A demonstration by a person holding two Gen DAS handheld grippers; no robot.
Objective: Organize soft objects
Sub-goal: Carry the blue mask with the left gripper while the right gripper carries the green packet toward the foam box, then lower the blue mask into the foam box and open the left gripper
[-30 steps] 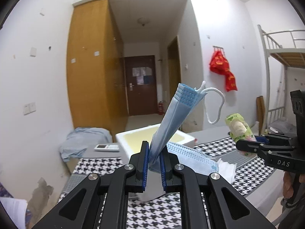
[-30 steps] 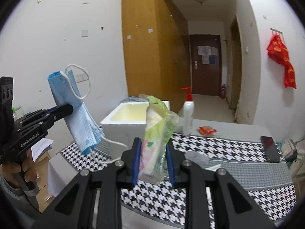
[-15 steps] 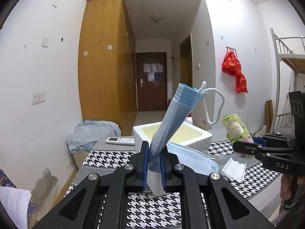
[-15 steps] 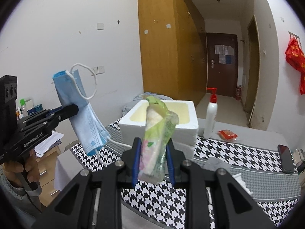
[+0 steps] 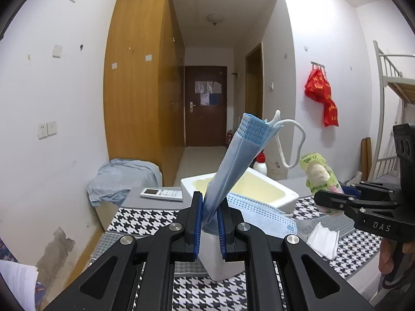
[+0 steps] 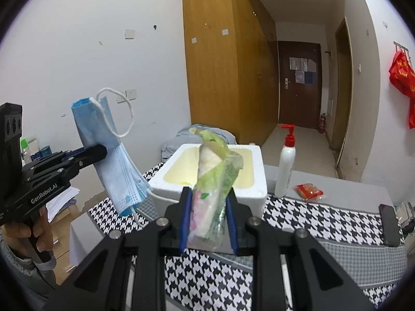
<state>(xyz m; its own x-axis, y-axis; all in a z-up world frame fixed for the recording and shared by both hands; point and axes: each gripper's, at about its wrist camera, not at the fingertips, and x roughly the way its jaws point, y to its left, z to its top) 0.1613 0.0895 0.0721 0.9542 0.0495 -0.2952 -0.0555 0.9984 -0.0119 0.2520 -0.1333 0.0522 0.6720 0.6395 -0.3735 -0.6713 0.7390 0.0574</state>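
My left gripper is shut on a stack of blue face masks that stands up and leans right, its white ear loop dangling. In the right wrist view the same masks hang from the left gripper at the left. My right gripper is shut on a green plastic tissue pack, also seen at the right of the left wrist view as the tissue pack. A white foam box with a yellowish inside stands on the table just beyond both grippers.
The table has a black-and-white houndstooth cloth. On it stand a white pump bottle, a red packet, a dark phone, a remote and folded white tissues. A wardrobe and bunk bed flank the room.
Both grippers have shifted sideways with their loads still held; the foam box now sits more to the right in the left view and closer behind the tissue pack in the right view.
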